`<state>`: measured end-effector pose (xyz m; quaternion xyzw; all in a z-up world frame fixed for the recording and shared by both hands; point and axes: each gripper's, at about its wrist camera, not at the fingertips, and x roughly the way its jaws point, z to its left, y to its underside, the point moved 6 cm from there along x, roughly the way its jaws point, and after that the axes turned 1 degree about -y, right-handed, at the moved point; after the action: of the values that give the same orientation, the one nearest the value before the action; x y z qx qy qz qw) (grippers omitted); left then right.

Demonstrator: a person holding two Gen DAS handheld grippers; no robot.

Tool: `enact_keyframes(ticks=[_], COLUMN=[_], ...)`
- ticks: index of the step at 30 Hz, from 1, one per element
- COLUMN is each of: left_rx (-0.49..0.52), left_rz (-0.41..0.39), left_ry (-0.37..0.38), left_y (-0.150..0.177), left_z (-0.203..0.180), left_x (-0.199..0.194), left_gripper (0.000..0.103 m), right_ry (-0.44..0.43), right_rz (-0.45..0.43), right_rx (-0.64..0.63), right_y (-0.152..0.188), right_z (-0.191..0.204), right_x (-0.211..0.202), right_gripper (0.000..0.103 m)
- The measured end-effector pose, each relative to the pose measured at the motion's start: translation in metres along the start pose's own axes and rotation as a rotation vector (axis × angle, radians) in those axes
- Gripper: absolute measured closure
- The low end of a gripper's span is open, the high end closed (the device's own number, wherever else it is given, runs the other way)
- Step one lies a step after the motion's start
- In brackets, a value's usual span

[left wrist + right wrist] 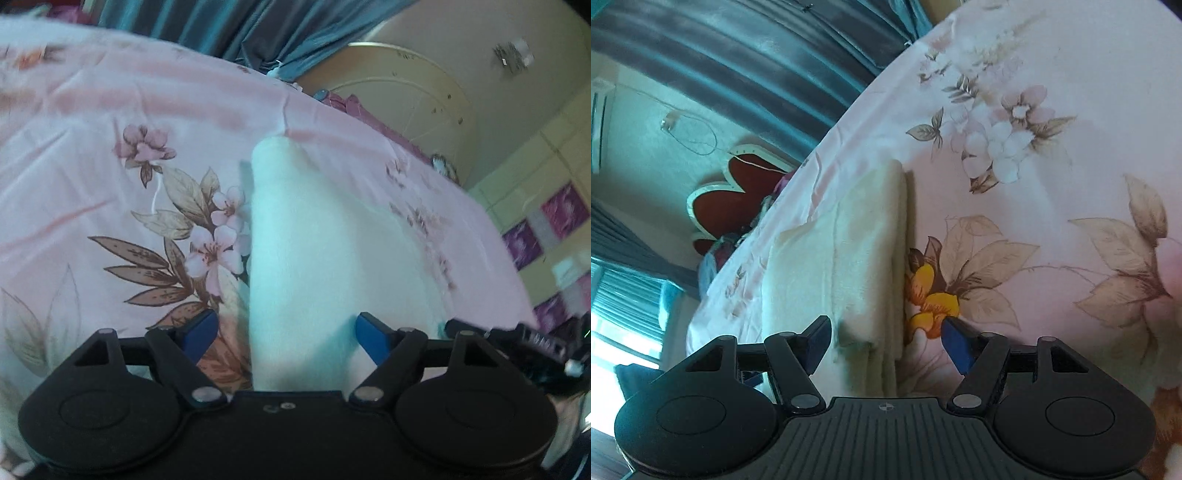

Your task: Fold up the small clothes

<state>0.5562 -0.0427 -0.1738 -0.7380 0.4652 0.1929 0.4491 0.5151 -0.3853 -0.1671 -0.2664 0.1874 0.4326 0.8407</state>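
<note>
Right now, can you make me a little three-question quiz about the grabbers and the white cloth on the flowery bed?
1. True or false: the left gripper is squeezing the white cloth.
2. What does the cloth lie on? A) a wooden floor B) a flowered bedsheet C) a metal tray
3. Fill in: in the right wrist view, the right gripper has its jaws ____.

Key
1. False: the blue pads stand apart on either side of the cloth, not pressing it.
2. B
3. Open: the folded cloth's near corner sits between them, untouched.
</note>
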Motion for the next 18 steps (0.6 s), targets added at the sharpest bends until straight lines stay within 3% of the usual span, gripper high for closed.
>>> enact_keyframes(ticks=[3,9,13,18], left_rx=[-0.037,0.015,0.030,0.055], left_rz=[0.010,0.045,0.049,0.046], left_ry=[0.026,0.013,-0.003,-0.027], left_y=[-0.005,-0.009,-0.009,-0.009], left_z=[0.002,-0.012,-0.019,-0.024], left_x=[0.005,0.016,0.023,0.027], left_gripper=[0.023,0.032,0.031,0.032], right_ry=[-0.024,-0.045,-0.065,-0.065], right_rz=[0.038,0.127,0.158,0.182], right_rx=[0.002,-0.089,-0.136,-0.191], right_y=[-0.007,-0.008,-0.006,-0.008], right_z=[0.000,0.011,0.016,0.013], right_x=[0.006,0.024,0.031,0.034], right_gripper=[0.037,0.037,0.039,0.054])
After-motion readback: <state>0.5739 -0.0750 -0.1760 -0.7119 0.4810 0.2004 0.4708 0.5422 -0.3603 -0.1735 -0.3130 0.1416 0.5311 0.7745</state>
